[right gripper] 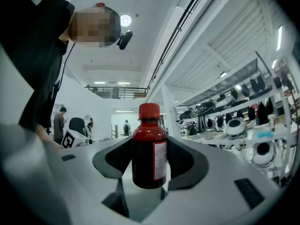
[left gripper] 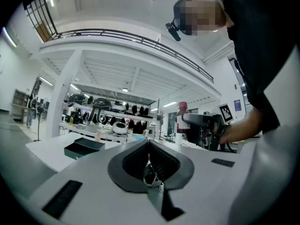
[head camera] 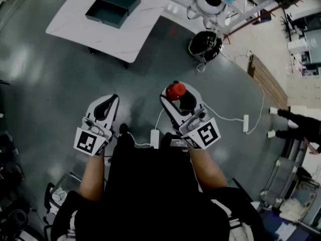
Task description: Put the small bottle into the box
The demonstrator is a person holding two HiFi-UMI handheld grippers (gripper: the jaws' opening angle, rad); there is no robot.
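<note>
A small dark-red bottle [head camera: 176, 91] with a red cap stands upright between the pads of my right gripper [head camera: 179, 95], which is shut on it. In the right gripper view the bottle [right gripper: 149, 150] fills the gap between the pads, with its white label facing right. My left gripper [head camera: 104, 108] is shut with nothing in it, level with the right one. In the left gripper view its pads [left gripper: 140, 162] meet. The dark green box [head camera: 113, 6] lies open on the white table [head camera: 75, 26] far ahead. From the left gripper view, both the box [left gripper: 84, 148] and the held bottle [left gripper: 182, 117] show.
Both grippers hang over grey floor, well short of the table. A black round device [head camera: 204, 44] sits on the floor right of the table. A white power strip [head camera: 246, 123] and its cable lie at the right. Someone's feet [head camera: 281, 122] show at the right edge.
</note>
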